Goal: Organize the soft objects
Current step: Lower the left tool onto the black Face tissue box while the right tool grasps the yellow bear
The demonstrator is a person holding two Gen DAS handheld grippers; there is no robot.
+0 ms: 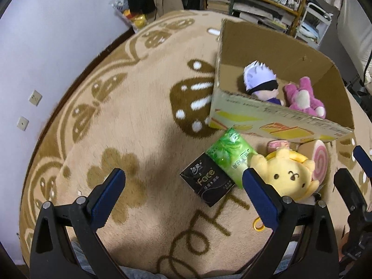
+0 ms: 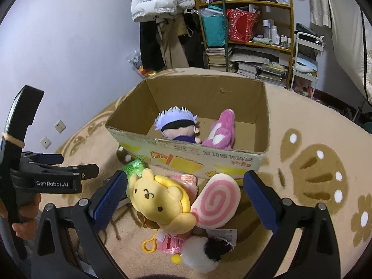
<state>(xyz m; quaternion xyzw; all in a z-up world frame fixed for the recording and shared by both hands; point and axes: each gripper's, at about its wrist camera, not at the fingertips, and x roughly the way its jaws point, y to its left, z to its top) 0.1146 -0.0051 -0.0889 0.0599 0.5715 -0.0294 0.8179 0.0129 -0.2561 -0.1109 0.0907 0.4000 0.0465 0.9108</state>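
The right gripper (image 2: 183, 186) hangs wide open over the yellow plush (image 2: 158, 200) and swirl cushion (image 2: 217, 201), which lie touching between its fingers. Ahead stands the box (image 2: 186, 160), holding a white-haired doll (image 2: 179, 125) and pink plush (image 2: 222, 131). The left gripper (image 1: 183, 181) is spread too, empty; a black pack (image 1: 207, 181) and green pack (image 1: 229, 154) lie just past its right finger.

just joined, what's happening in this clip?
A person is sorting soft toys into a cardboard box on a carpet. Two plushies already lie inside: a white-haired doll and a pink plush. Both hand-held grippers are open and empty; the right hand-held gripper brackets the yellow dog plush and pink swirl cushion, likely next. The left hand-held gripper hovers near tissue packs.
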